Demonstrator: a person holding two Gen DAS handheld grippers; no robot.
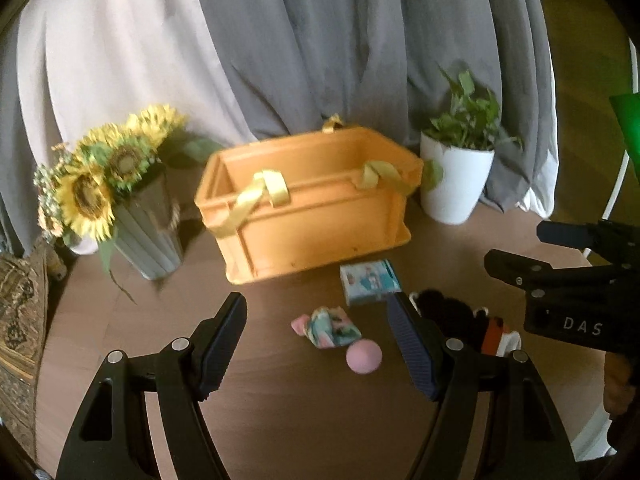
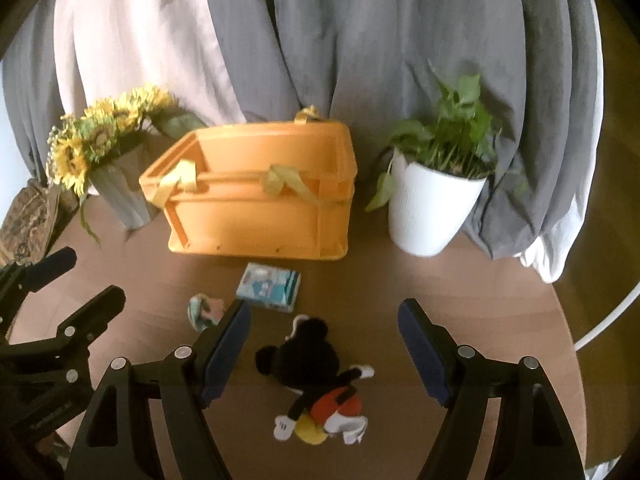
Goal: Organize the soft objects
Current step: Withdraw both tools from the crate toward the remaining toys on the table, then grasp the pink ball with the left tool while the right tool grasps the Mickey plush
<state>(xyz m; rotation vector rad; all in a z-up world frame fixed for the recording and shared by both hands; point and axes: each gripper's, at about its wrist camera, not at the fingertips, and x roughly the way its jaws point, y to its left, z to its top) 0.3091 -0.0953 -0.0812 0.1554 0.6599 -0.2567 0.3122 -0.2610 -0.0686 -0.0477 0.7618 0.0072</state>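
An orange crate (image 1: 308,204) with yellow ribbon handles stands at the back of the round brown table (image 1: 160,320); it also shows in the right wrist view (image 2: 256,208). In front of it lie a small printed packet (image 1: 370,282) (image 2: 269,287), a crumpled pastel cloth (image 1: 330,326) (image 2: 205,312), a pink ball (image 1: 363,356) and a black mouse plush with red shorts (image 2: 316,376) (image 1: 452,320). My left gripper (image 1: 318,340) is open above the cloth and ball. My right gripper (image 2: 324,346) is open above the plush; it also enters the left wrist view (image 1: 516,256).
A vase of sunflowers (image 1: 120,200) stands left of the crate and a white pot with a green plant (image 1: 456,180) to its right. Grey and pale curtains (image 1: 320,40) hang behind. A patterned cushion (image 1: 18,312) lies at the far left.
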